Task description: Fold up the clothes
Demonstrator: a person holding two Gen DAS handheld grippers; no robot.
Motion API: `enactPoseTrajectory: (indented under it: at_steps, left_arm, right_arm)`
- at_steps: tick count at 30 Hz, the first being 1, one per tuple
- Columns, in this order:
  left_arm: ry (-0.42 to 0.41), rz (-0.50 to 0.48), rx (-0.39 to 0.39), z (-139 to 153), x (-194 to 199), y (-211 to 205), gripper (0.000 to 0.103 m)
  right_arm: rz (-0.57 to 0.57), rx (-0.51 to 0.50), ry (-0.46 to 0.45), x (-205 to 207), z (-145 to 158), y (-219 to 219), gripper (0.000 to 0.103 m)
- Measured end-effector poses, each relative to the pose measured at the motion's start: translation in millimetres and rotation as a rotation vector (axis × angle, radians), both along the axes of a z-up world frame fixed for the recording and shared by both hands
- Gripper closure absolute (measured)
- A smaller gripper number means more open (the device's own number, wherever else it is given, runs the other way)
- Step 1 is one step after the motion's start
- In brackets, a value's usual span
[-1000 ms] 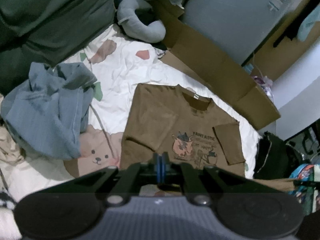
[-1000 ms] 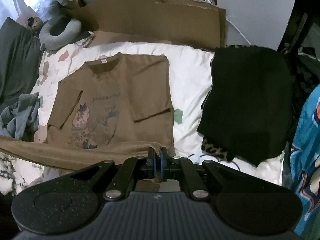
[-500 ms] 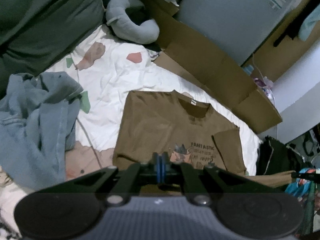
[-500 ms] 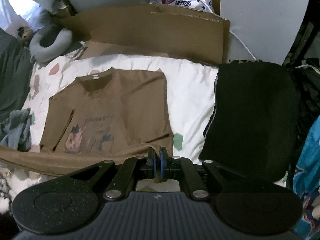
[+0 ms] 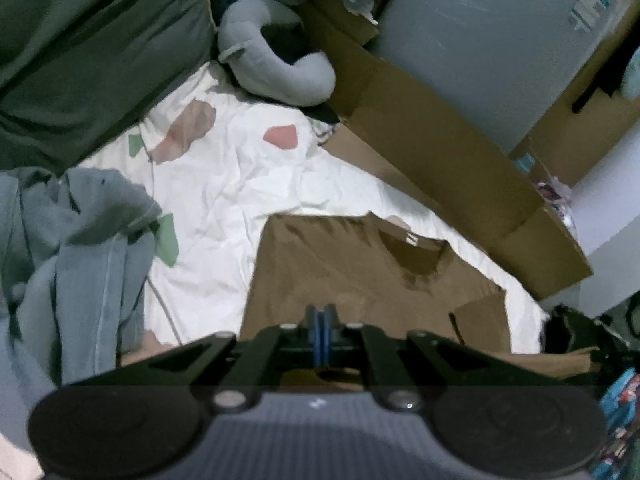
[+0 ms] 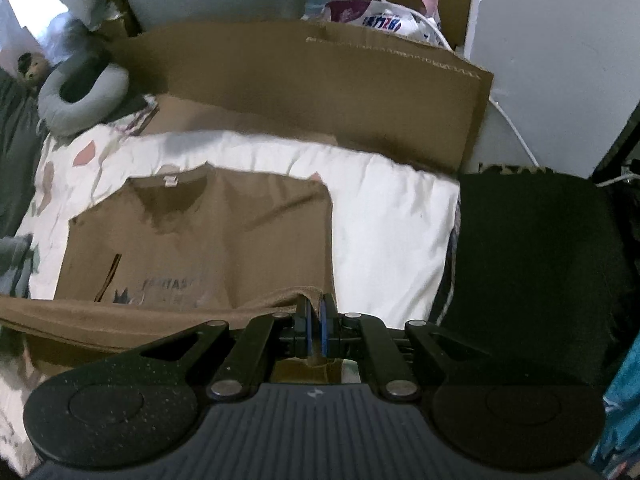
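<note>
Left hand-held gripper (image 5: pixel 319 322) is clenched, blue pads pressed together on the near hem of the brown short-sleeved cotton T-shirt (image 5: pixel 352 268); the fabric edge runs right at the fingertips, partly hidden behind the linkage. Right hand-held gripper (image 6: pixel 316 320) is clenched too, gripping the same hem at its other corner; brown cloth shows between the pads and a raised band of it stretches off to the left of the frame.

T-shirt lies on the white bed sheet with pastel patches (image 5: pixel 248 176), collar away from both grippers, white neck label visible. Both sleeves are folded in over the body. Dark chest print with lettering is partly covered by the lifted hem in the right wrist view.

Around it:
- crumpled grey-blue garment (image 5: pixel 72 264) on the sheet, left of the shirt, apart from it
- dark green bedding (image 5: pixel 92 44) at far left
- grey U-shaped neck pillow (image 5: pixel 272 60) near the head of the sheet
- flattened brown cardboard sheet (image 6: pixel 320 92) along the far edge of the bed
- folded black garment (image 6: pixel 532 272) right of the shirt, with white sheet between them

Both frames slightly blurred.
</note>
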State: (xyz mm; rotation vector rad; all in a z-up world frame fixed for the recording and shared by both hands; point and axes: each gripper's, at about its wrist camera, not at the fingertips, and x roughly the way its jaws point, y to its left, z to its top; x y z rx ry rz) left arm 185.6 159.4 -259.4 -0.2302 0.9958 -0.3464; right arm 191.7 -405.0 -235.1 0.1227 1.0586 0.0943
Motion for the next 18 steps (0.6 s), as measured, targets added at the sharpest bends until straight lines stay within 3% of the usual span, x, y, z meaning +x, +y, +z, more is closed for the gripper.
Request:
enactPoseTrajectory:
  at_steps: [18]
  left_arm:
    - [0.013, 0.022, 0.025, -72.3, 78.7, -26.6, 0.101]
  right_arm:
    - [0.029, -0.044, 0.054, 86.2, -80.9, 13.7, 0.101]
